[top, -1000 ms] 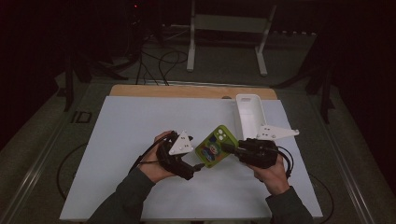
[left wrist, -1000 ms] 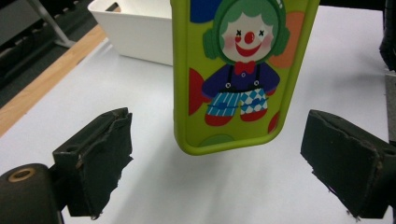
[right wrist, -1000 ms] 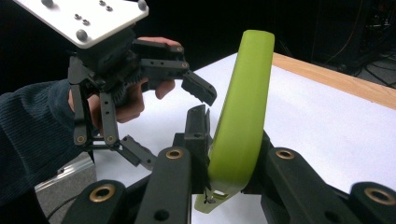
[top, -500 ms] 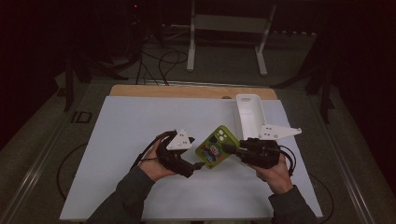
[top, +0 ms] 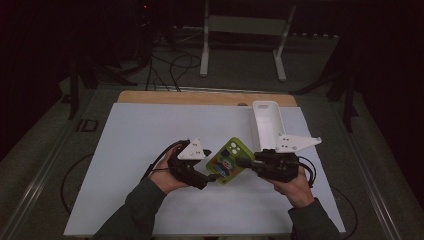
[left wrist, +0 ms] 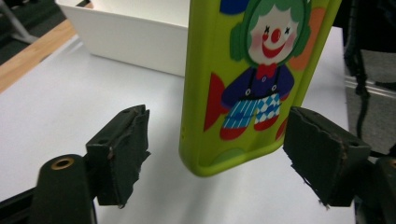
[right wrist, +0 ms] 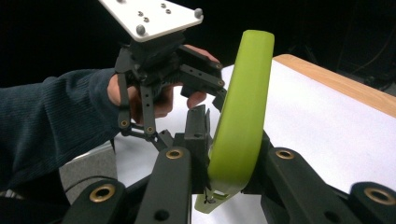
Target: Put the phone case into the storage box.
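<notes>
Lime-green, the phone case sits clamped in the right gripper jaws above the surface, its free end between the left gripper jaws, which have just been closing without touching it: handover unfinished.

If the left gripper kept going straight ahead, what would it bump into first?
Probably the green clown phone case, which already sits between the left gripper's open fingers. The right gripper holds its other end. Beyond it stands the white bin.
</notes>
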